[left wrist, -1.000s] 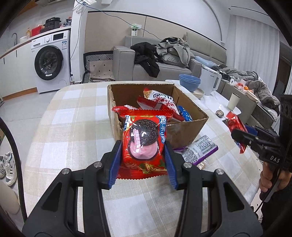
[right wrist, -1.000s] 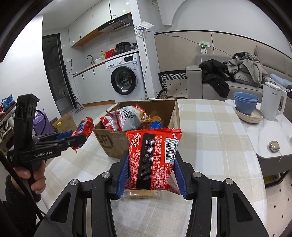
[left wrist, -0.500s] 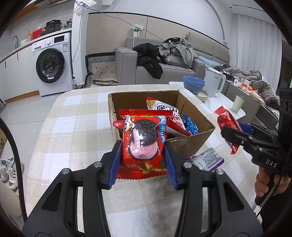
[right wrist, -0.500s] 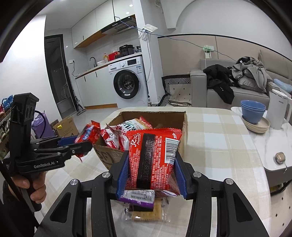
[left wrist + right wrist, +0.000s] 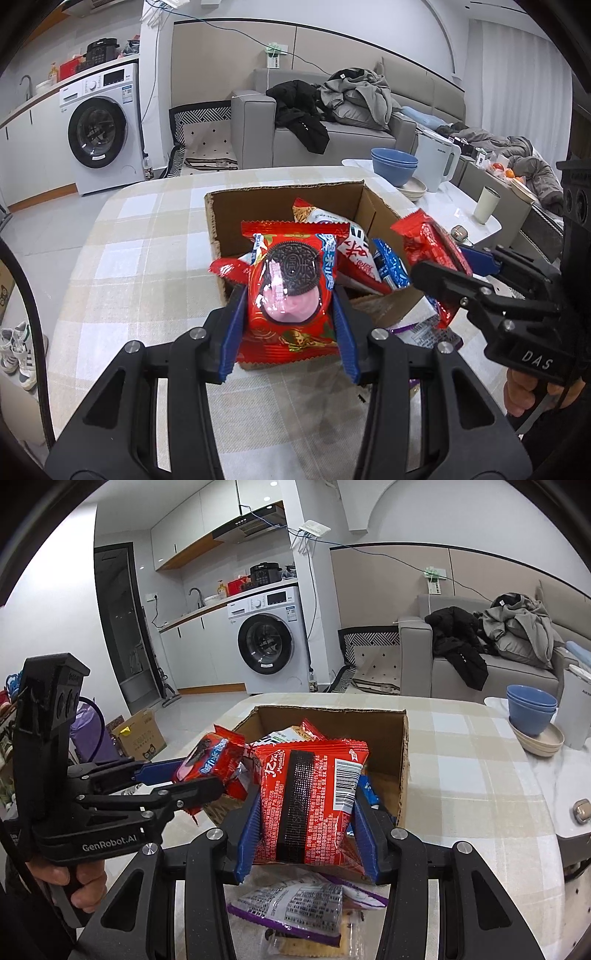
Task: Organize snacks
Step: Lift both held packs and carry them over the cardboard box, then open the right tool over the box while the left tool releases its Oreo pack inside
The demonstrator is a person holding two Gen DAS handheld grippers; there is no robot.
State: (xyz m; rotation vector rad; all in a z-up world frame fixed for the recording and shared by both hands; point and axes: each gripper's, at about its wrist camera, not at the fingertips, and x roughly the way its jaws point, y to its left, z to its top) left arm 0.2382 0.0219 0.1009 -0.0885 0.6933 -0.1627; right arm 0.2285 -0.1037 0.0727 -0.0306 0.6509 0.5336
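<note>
Pinching a red Oreo cookie packet (image 5: 291,295) between its blue pads, my left gripper (image 5: 290,314) holds it over the near wall of the cardboard box (image 5: 280,195). My right gripper (image 5: 304,812) squeezes a red Mondelez snack pack (image 5: 306,794) just ahead of me, at the box's near edge. Below that pack, a purple-edged wrapper (image 5: 295,904) and a clear cracker packet (image 5: 317,947) lie on the checked tablecloth (image 5: 480,775).

Red cookie packet (image 5: 291,295), brown cardboard box (image 5: 284,199), beige-and-white checked desk (image 5: 147,236), purple-edged wrapper (image 5: 295,901), stacked blue bowls (image 5: 532,709).
</note>
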